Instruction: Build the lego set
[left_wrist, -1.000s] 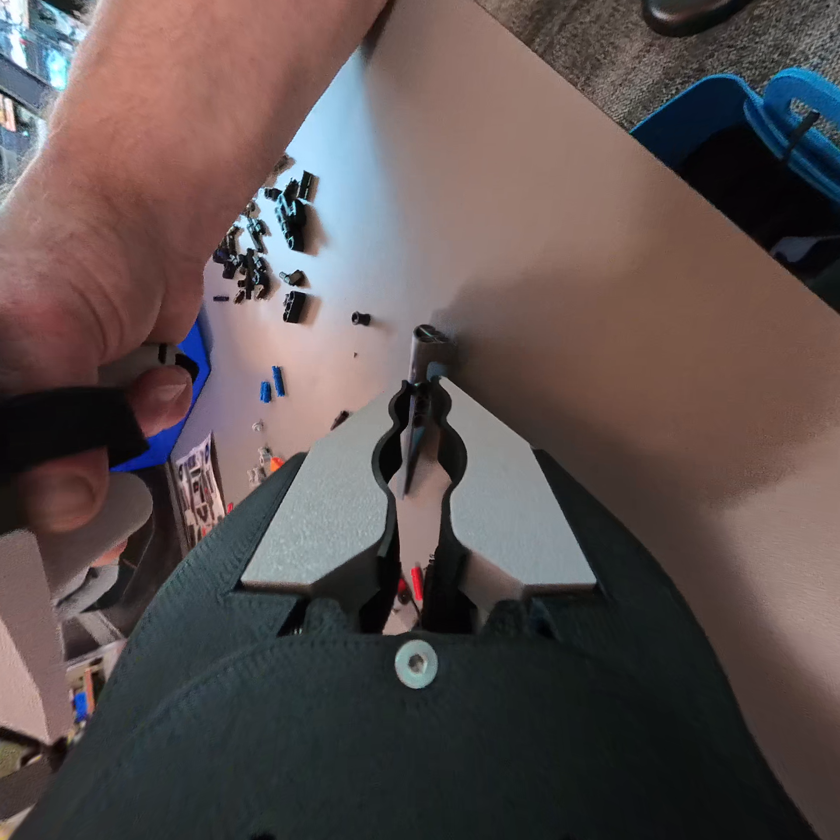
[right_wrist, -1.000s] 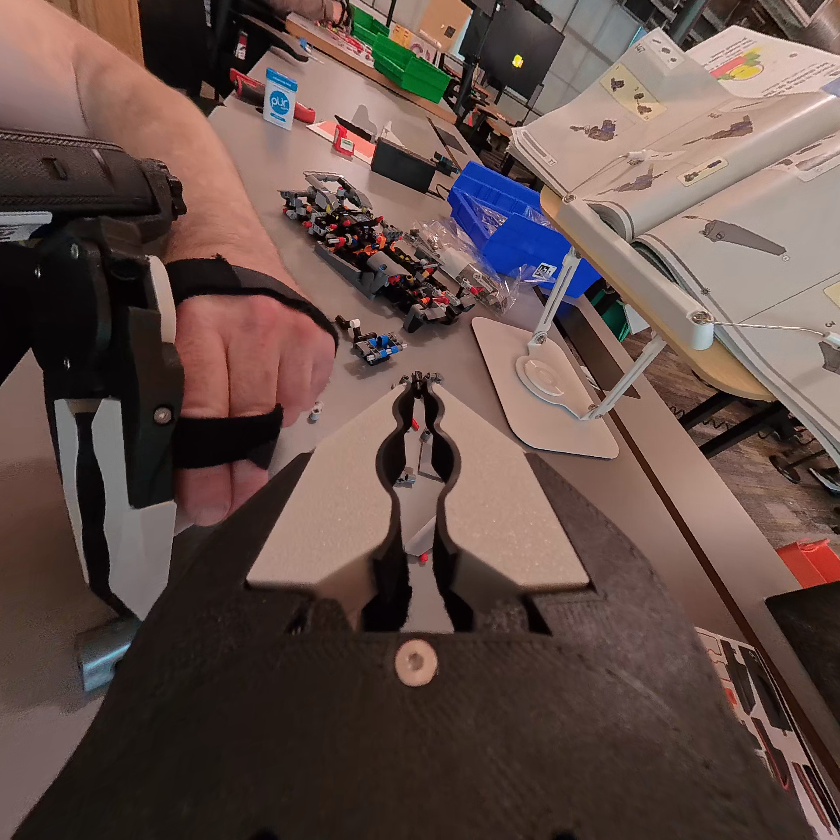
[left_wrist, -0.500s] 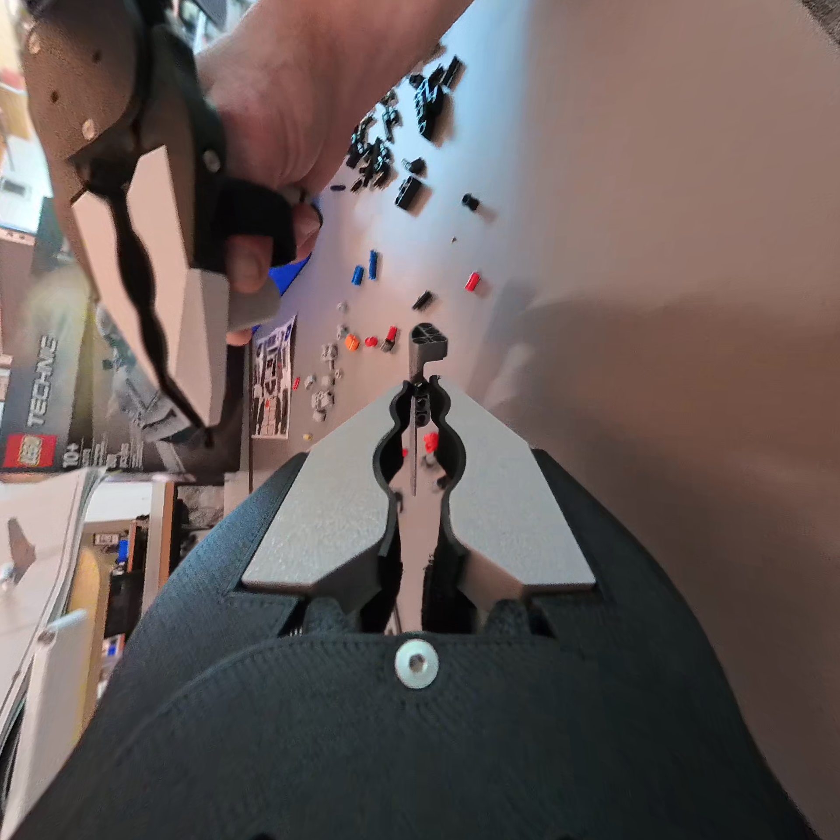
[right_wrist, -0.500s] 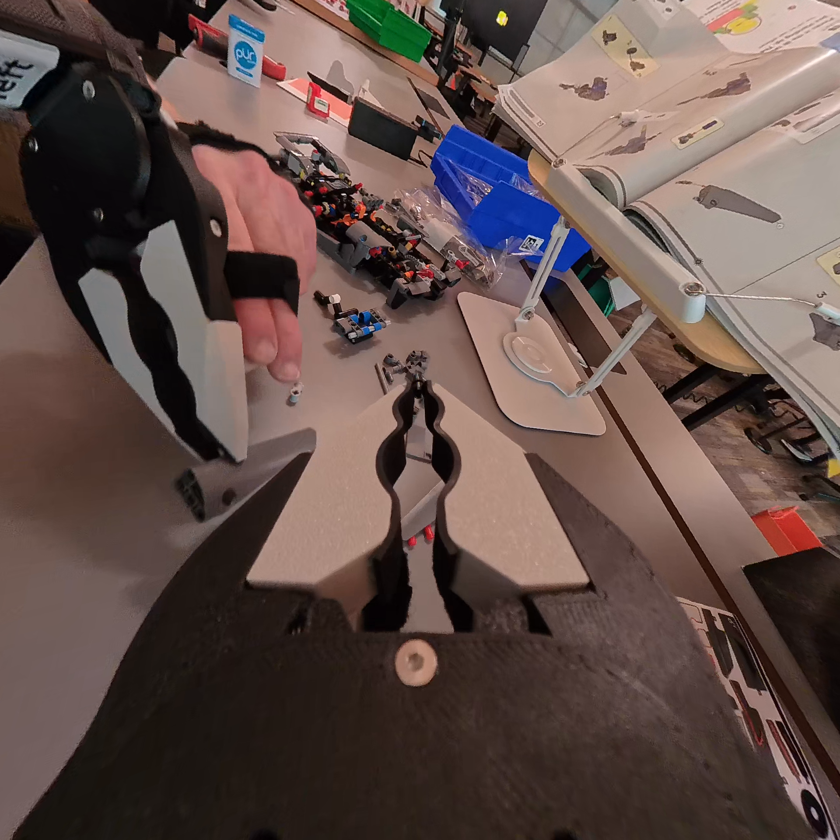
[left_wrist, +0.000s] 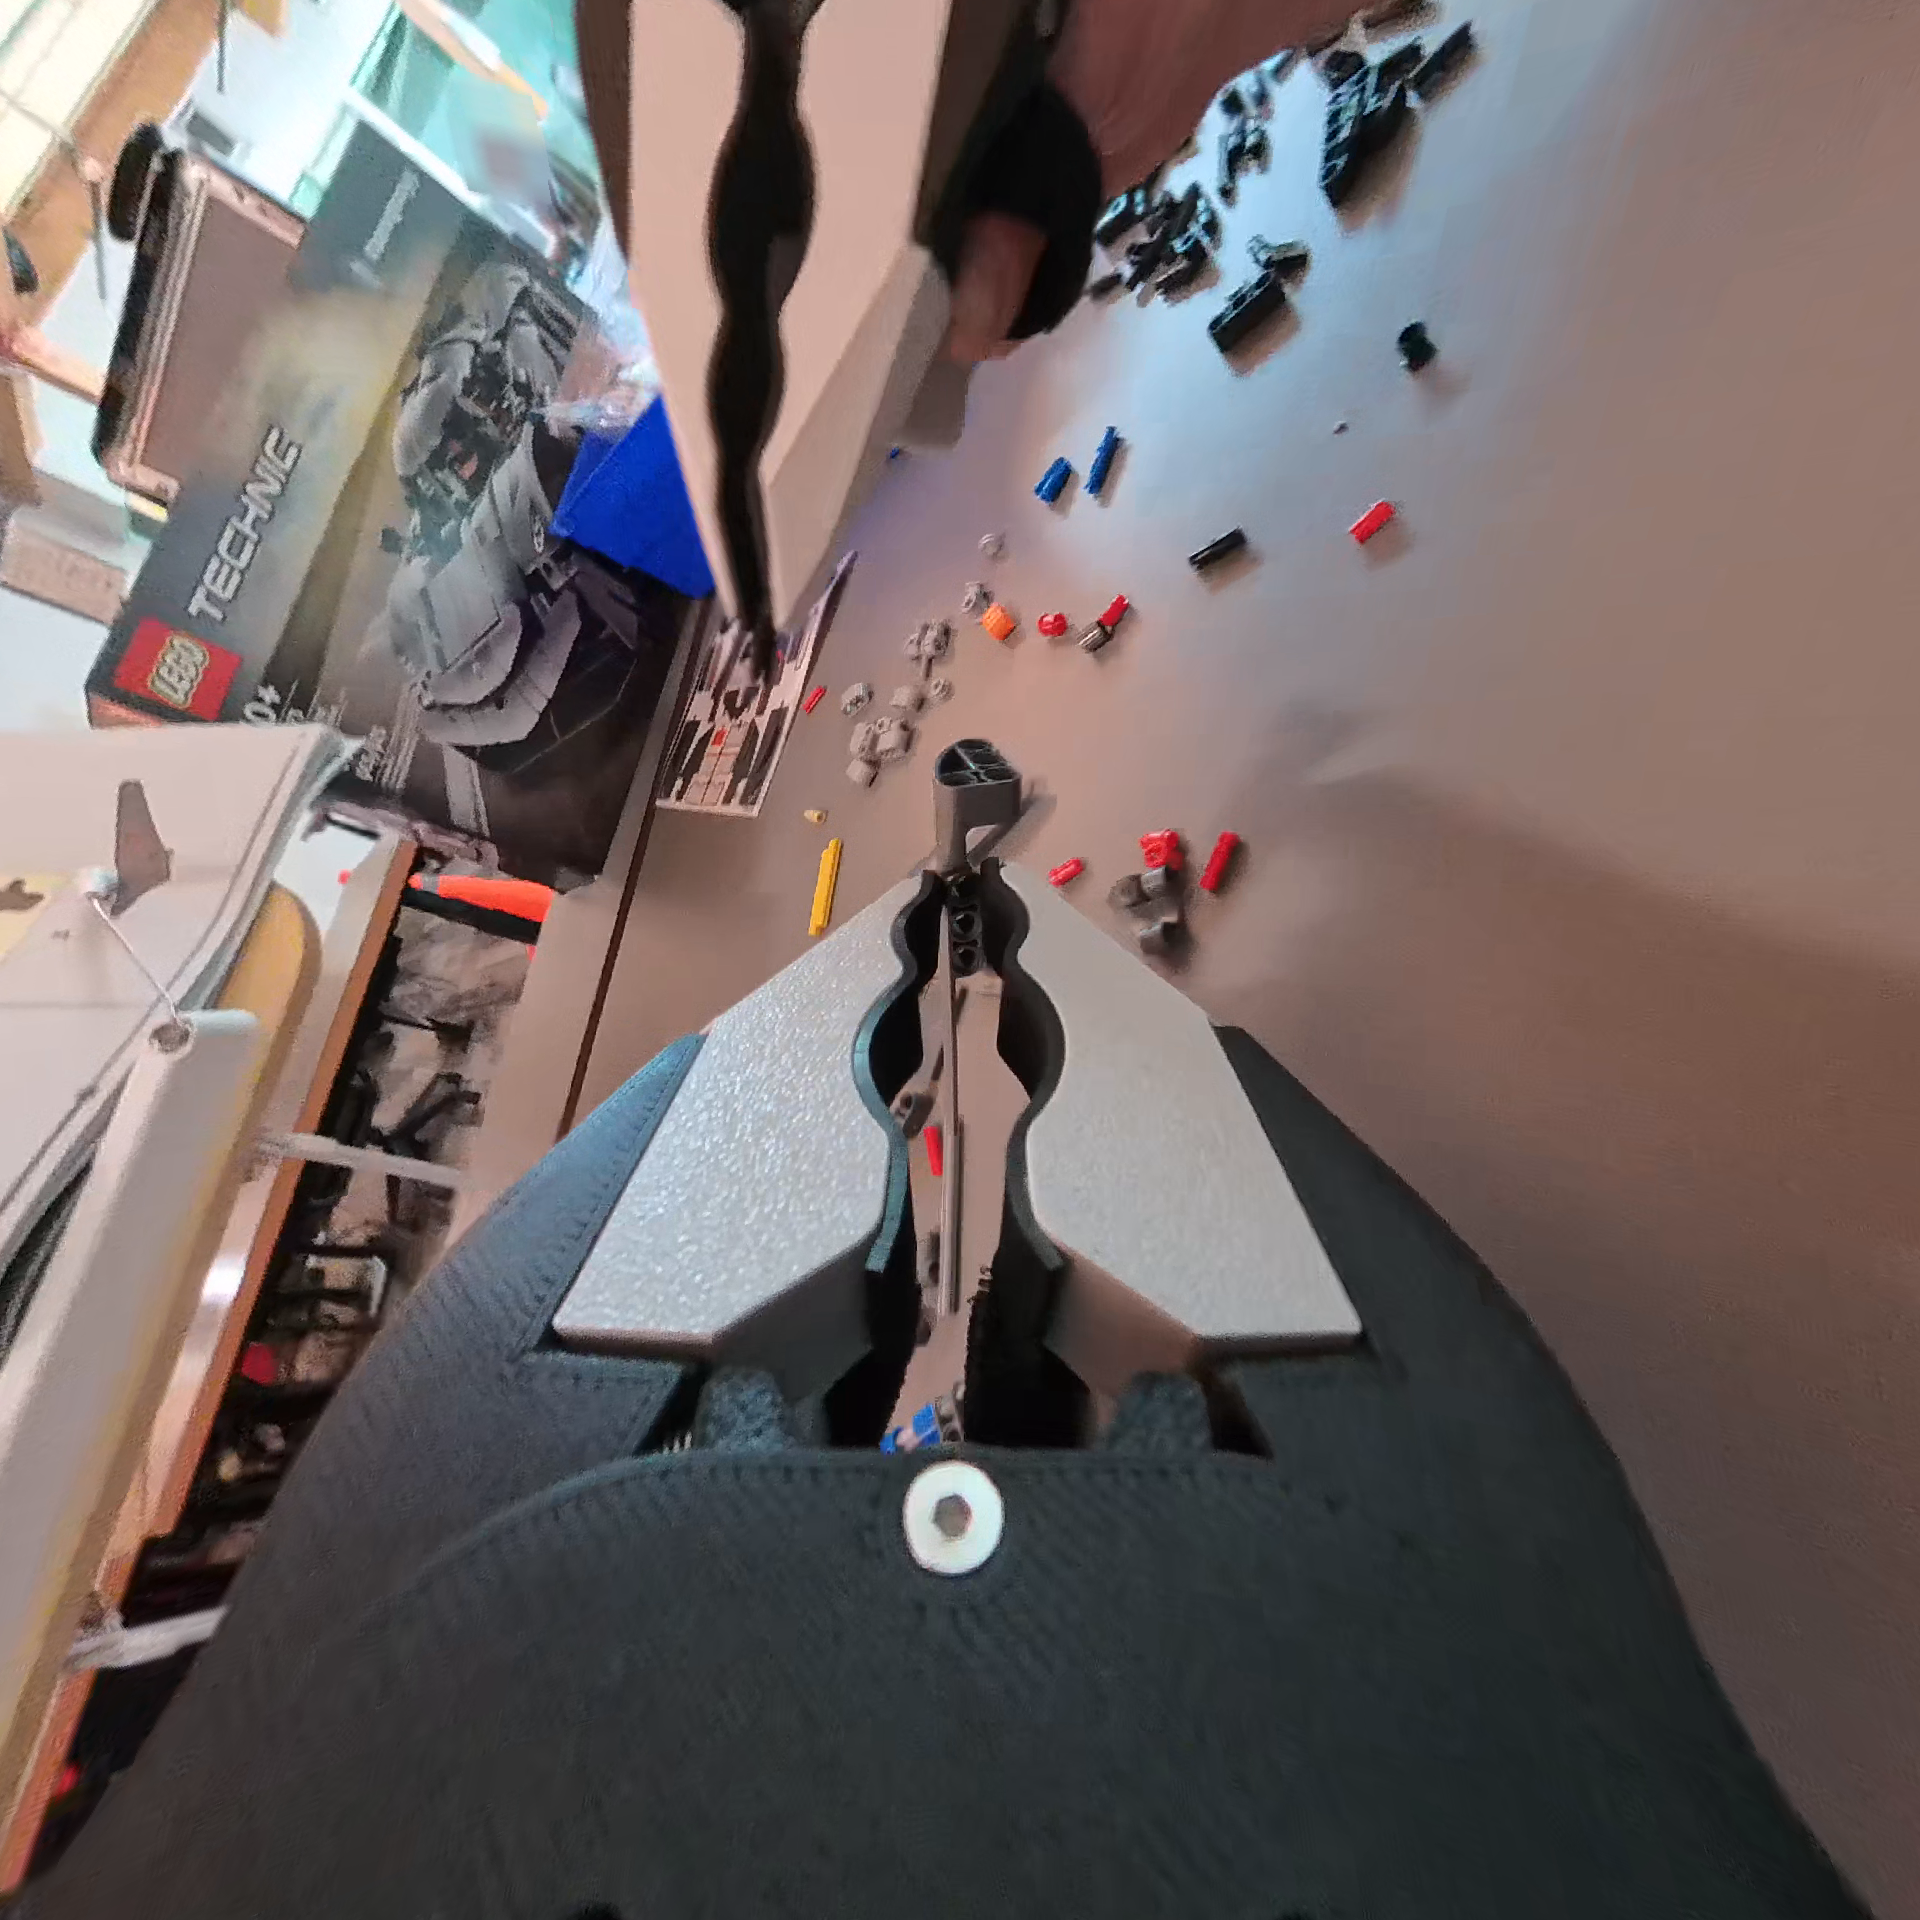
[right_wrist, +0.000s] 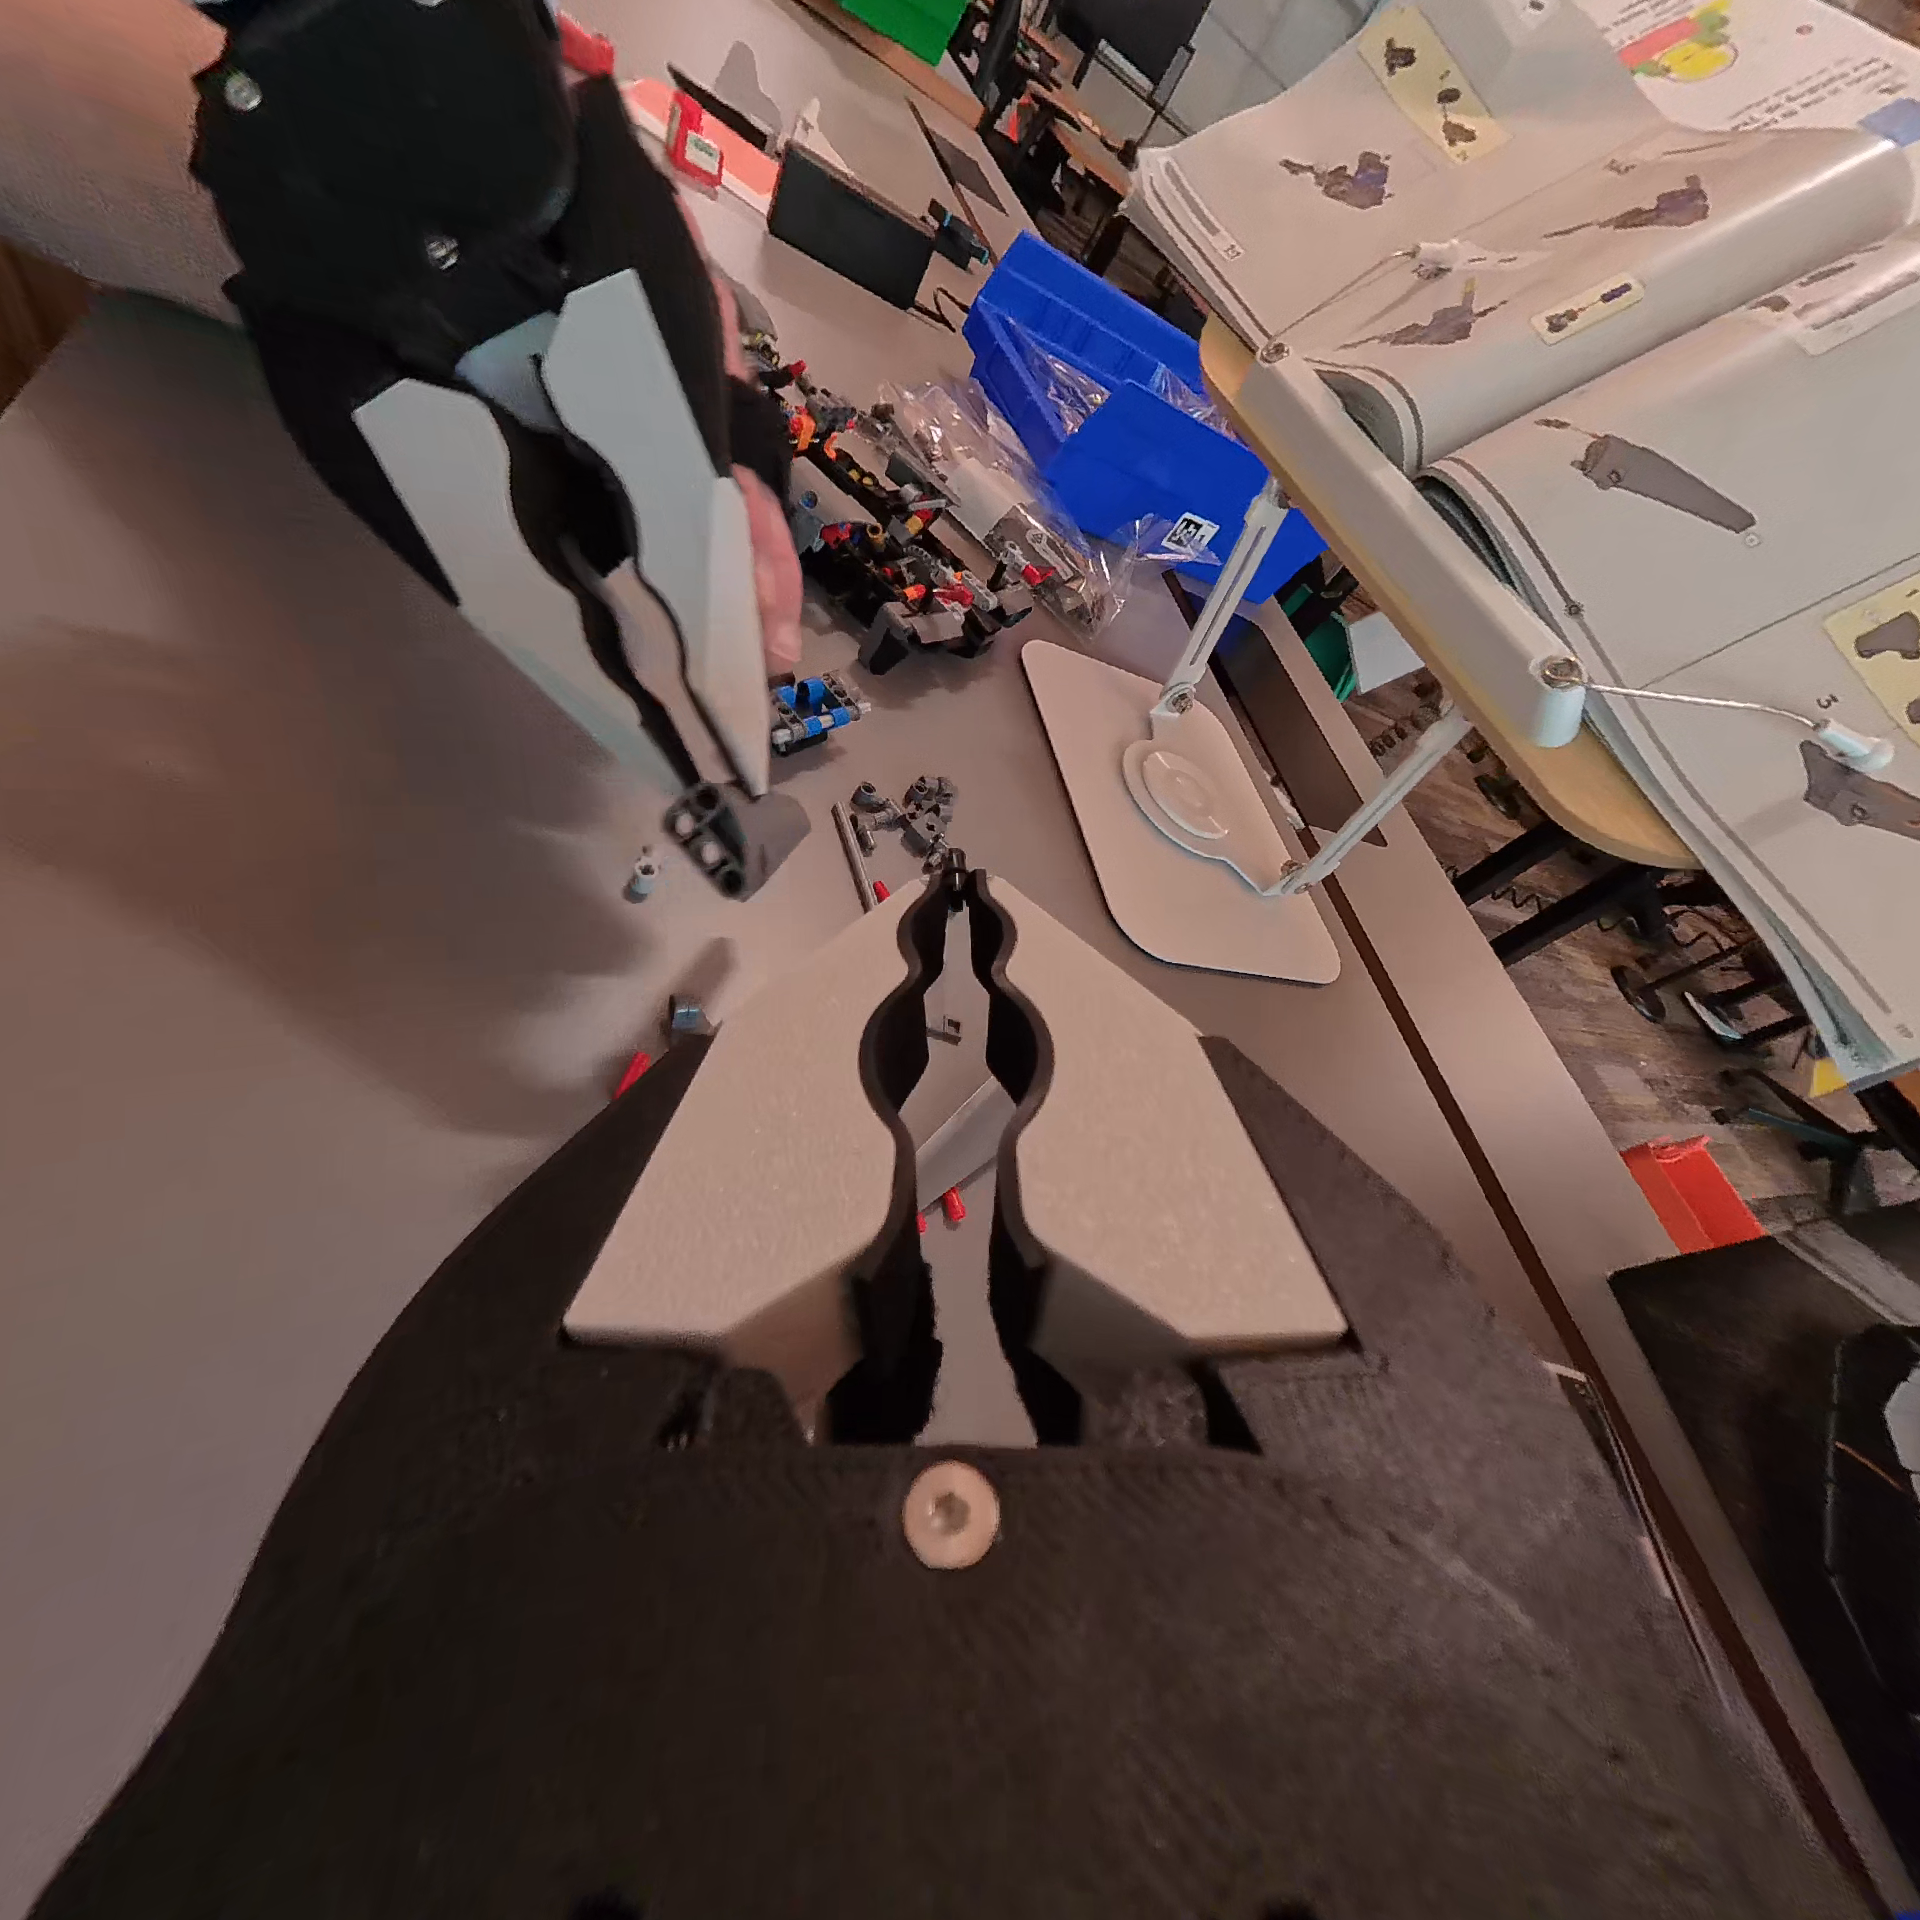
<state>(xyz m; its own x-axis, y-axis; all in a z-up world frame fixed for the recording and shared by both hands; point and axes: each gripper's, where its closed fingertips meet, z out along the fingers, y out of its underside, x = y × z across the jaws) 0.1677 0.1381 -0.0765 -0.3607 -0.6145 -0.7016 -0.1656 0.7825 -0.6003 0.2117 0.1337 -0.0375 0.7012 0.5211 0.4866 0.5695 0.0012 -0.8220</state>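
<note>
My left gripper (left_wrist: 961, 883) is shut on a grey panel piece (left_wrist: 974, 790) with a black beam on it, held above the grey table (left_wrist: 1558, 935). In the right wrist view the left gripper (right_wrist: 717, 790) hangs tips-down at upper left, and the panel piece with its beam (right_wrist: 727, 831) sticks out below its tips. My right gripper (right_wrist: 954, 881) is shut on a small black pin (right_wrist: 952, 860), a short way right of that piece. In the left wrist view the right gripper (left_wrist: 753, 623) comes in from the top.
Loose red, blue, black and grey parts (left_wrist: 1153, 894) lie on the table. A sticker sheet (left_wrist: 727, 727) and the set's box (left_wrist: 343, 520) lie at the table edge. A part-built model (right_wrist: 894, 540), parts bags (right_wrist: 997, 488), blue bins (right_wrist: 1122, 416) and an instruction book (right_wrist: 1558, 364) on a stand (right_wrist: 1174, 821) lie to the right. Some 7 centimeters of space lies between my two pairs of fingers.
The left gripper has swung with its panel piece from bare table toward the loose parts and the right gripper. The two grippers' tips are now much closer together.
</note>
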